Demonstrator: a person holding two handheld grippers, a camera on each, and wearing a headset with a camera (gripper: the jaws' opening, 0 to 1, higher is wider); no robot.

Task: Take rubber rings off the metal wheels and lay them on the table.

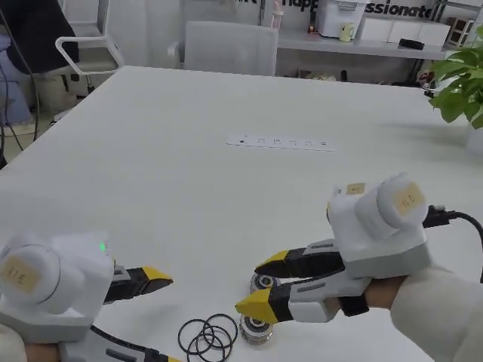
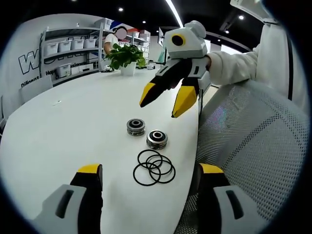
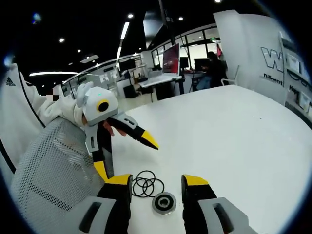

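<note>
Rings (image 2: 154, 167) heaped beside wheels (image 2: 157, 139), seemingly bare

Black rubber rings (image 1: 207, 335), silver metal wheels (image 1: 255, 330), white table (image 1: 189, 188), yellow-tipped white right tool (image 1: 251, 285).

Left gripper (image 2: 150, 168) spread wide, rubber rings (image 2: 154, 166) piled ahead — metal wheels (image 2: 157, 139) beyond

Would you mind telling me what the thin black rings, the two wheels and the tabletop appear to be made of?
Black rings: likely rubber, with a matte look; very thin loops lying flat and overlapping.
Wheels: seemingly metal, with a silvery shine on the rims and dark centres.
Tabletop: a smooth, white, matte surface, perhaps laminate; the look leaves it open.
</note>
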